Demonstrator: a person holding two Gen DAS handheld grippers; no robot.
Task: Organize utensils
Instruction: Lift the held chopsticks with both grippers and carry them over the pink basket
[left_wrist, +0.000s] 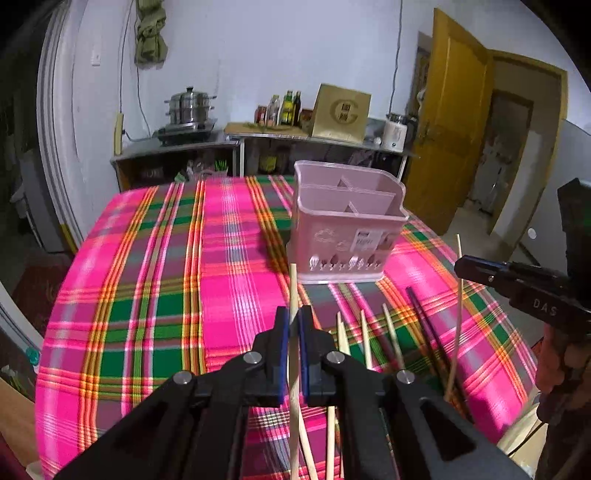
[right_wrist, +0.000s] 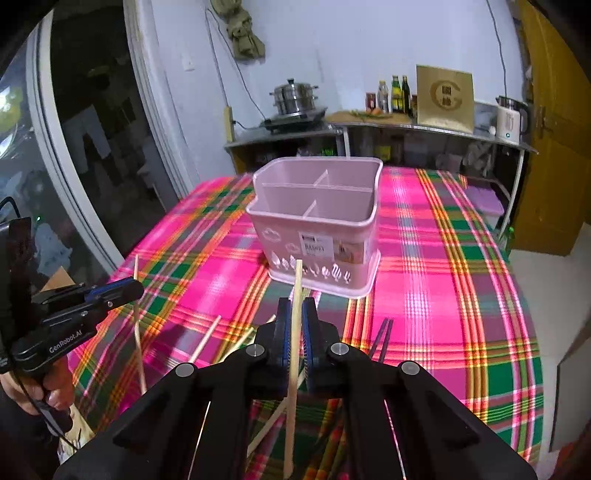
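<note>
Left gripper (left_wrist: 294, 325) — jaws pinching one pale wooden chopstick (left_wrist: 293, 295) near its middle, the stick standing nearly upright so its tip is pointing toward the pink utensil basket (left_wrist: 347, 229), presumably for dropping end-first into a compartment.

Right gripper (right_wrist: 296, 325) — likewise clamping a single pale chopstick (right_wrist: 296, 291), upright, just short of the basket's near wall; the one-stick-per-gripper hold is likely keeping each from crossing the other.

Loose chopsticks (left_wrist: 364, 339) — lying fanned on the plaid cloth of the desk (left_wrist: 155, 258), on the near side of the basket, still waiting to be sorted.

Dark chopstick pair (right_wrist: 382, 338) — resting near the basket's near right corner.

Basket — standing open-topped, dividers visible, compartments appearing empty; sorting is judged barely begun.
</note>
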